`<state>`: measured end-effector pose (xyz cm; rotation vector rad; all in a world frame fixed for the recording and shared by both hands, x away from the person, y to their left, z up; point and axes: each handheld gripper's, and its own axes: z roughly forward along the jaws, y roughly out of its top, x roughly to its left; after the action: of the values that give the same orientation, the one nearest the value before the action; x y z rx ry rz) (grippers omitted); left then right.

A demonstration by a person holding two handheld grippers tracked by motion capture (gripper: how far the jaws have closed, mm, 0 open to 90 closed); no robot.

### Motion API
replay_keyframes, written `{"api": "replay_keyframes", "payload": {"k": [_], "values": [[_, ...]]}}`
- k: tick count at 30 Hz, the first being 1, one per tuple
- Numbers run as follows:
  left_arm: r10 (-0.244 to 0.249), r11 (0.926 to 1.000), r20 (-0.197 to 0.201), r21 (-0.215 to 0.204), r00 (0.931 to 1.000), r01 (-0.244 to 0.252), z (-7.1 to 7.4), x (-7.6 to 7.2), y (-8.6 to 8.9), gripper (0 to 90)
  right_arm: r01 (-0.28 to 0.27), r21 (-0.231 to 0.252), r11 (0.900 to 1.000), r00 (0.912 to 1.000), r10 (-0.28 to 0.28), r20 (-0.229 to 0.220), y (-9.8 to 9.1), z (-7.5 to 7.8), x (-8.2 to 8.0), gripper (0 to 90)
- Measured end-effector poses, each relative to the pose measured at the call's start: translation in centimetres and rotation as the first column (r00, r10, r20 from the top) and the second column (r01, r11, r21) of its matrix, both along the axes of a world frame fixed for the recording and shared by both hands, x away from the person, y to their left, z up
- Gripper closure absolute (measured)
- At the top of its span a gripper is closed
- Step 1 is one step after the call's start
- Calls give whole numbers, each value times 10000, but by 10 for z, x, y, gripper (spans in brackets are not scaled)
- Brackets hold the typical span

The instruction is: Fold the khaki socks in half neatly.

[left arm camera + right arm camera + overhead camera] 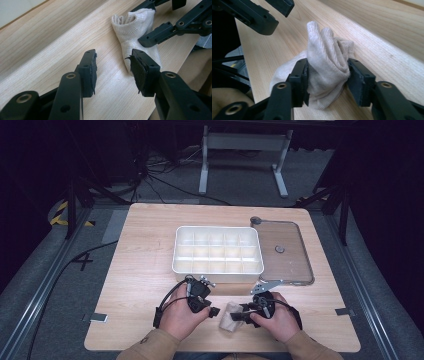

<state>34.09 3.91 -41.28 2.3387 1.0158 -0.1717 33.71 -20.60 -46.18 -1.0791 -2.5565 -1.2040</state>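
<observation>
- High view: a beige sock lies on the table near the person's edge, well in front of the white divided box and between the two grippers
- The right gripper pinches the sock, with bunched knit squeezed between both pads and a fold standing up above them
- The left gripper has its jaws spread with nothing between them; it sits just beside the sock, one pad close to the sock's closed end, and I cannot tell whether it touches
- In the left gripper view the sock's long axis runs from that closed end away to the open cuff, which faces the right gripper's jaws
- The step in hand looks like gathering the sock so it can go toward the box; a clear lid rests just right of the box
- To do it well, I would bring the open jaws around the free end, low against the wood, and pinch a full fold instead of a single layer, which could slip out
- Keeping the right grip steady should stop the knit stretching or dragging along the table
- Lifting both ends together should keep the sock compact enough for one of the box's small compartments
</observation>
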Motion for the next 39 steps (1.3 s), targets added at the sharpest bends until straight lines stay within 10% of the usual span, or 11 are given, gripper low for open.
{"api": "replay_keyframes", "payload": {"k": [11, 39], "values": [[-40, 10000, -53, 11, 10000, 40, -1, 1, 0, 567, -365, 234, 9991, 9982, 375, -473, 1, -1, 2, 713], [269, 9994, 182, -222, 9995, -265, 9, 6, 17, 563, -732, 21, 9973, 9962, 730, 472, -6, 38, -5, 756]]}}
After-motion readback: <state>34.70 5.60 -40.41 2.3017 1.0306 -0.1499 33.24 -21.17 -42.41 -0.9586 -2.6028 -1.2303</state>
